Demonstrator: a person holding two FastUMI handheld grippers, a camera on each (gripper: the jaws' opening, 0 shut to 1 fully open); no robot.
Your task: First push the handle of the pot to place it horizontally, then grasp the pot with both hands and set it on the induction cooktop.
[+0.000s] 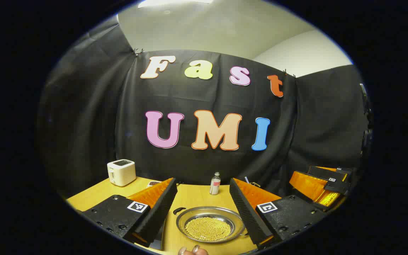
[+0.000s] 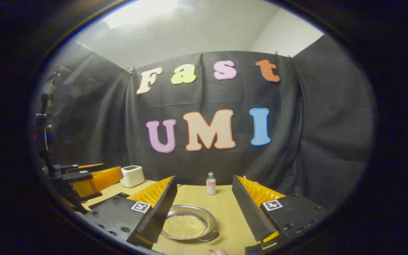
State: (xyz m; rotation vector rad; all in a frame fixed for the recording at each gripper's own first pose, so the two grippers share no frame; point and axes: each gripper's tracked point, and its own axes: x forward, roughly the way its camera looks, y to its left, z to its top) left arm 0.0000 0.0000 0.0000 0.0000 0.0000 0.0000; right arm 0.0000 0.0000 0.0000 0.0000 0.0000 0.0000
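The shallow steel pot (image 1: 209, 224), its bottom covered in small yellow beads, sat on the wooden table (image 1: 193, 196). A small bottle (image 1: 215, 183) stood behind the pot and a white toaster (image 1: 121, 172) well off to the pot's left. The left gripper (image 1: 200, 209) hung spread wide above the pot, touching nothing; the right gripper (image 2: 204, 209) hung likewise spread, with the pot just beside its left finger.

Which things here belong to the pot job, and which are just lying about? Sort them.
Job: pot holding yellow beads; left gripper; right gripper.
Lying about: toaster; small bottle; table. I cannot make out the cooktop.
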